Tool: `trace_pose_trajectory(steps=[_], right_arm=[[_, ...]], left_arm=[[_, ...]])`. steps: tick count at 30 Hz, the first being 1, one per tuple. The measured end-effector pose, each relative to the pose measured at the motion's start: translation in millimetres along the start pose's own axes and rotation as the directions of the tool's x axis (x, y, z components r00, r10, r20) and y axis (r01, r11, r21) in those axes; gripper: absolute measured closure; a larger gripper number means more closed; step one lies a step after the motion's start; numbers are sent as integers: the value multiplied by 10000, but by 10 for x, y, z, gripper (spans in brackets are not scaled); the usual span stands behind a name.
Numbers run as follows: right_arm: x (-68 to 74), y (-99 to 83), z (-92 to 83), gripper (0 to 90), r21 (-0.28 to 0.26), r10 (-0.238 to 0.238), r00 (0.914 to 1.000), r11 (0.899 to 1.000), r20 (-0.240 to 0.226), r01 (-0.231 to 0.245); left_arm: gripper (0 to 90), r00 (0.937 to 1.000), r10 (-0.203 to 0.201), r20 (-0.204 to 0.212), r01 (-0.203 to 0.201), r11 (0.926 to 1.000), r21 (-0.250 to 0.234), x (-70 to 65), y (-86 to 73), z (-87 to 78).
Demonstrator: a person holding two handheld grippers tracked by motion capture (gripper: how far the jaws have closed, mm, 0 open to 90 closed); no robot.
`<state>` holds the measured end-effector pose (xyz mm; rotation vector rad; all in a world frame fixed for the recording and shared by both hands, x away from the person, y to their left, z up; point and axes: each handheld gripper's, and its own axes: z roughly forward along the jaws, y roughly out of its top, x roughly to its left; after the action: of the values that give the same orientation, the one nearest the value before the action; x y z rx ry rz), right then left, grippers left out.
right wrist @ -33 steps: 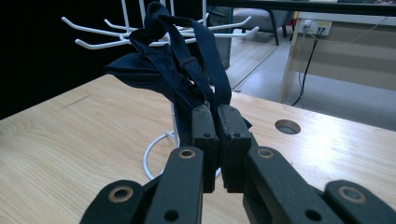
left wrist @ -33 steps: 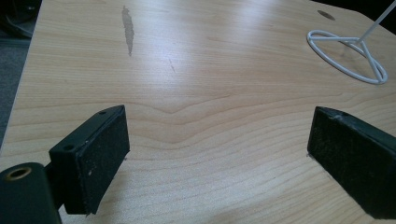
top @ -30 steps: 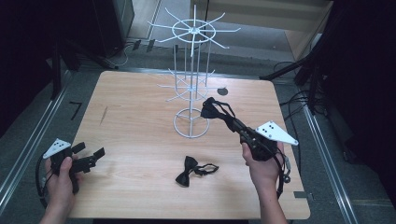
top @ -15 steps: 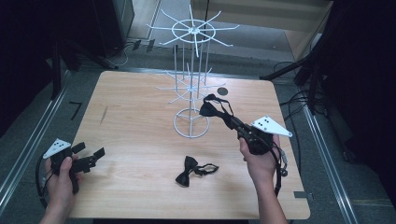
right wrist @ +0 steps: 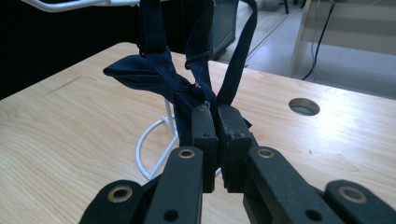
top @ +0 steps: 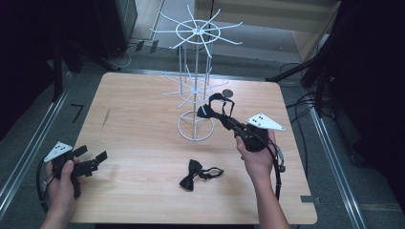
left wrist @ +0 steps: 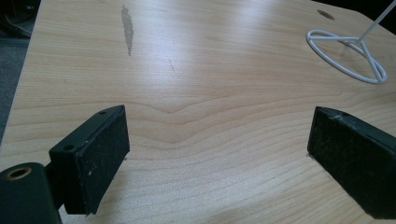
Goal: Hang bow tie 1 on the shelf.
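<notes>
Right gripper [right wrist: 215, 122]: jaws closed almost flat on one wing of the held bow tie [right wrist: 154, 74], raised off the table and angled toward the rack.
Held bow tie, position: directly beyond the jaw tips; its strap loop rises above the knot toward a white arm seen at the top of the right gripper view. Whether the loop rests on that arm cannot be told.
Held bow tie, axis: long axis runs roughly in line with the jaws, free wing pointing away toward the wire rack [top: 197, 86].
Second bow tie [top: 191, 174]: flat on the table [top: 133, 138], below and to the hand side of the right gripper.
Left gripper [left wrist: 219, 154]: jaws wide apart, nothing between them, low over bare wood, well apart.
Progress: judged under way; first tie at the rack but not released, second tie not yet picked up.
</notes>
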<state>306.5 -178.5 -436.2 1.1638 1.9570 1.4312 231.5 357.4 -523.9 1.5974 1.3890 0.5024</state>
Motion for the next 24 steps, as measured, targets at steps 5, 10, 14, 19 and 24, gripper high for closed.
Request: trace_pose_trajectory(steps=[5, 10, 14, 19, 24], right_arm=[[11, -12, 82, 881, 116, 24, 10000, 9999, -41, -23], [49, -51, 193, 878, 315, 57, 9999, 9995, -112, -54], [72, -72, 256, 868, 378, 8, 9999, 9993, -117, -3], [63, -140, 296, 785, 353, 98, 9999, 9993, -84, -95], [38, -222, 261, 726, 382, 109, 9997, 9992, -214, -100]], left_arm=[[60, 10000, 3, 43, -3, 10000, 50, 2, 2, 4], [60, 10000, 26, 50, -26, 10000, 65, 2, 2, 3], [60, 10000, 12, 53, -12, 10000, 98, 2, 4, 7], [60, 10000, -7, 65, 6, 10000, 81, 2, 4, 9], [60, 10000, 27, 74, -28, 9999, 132, 4, 5, 7]])
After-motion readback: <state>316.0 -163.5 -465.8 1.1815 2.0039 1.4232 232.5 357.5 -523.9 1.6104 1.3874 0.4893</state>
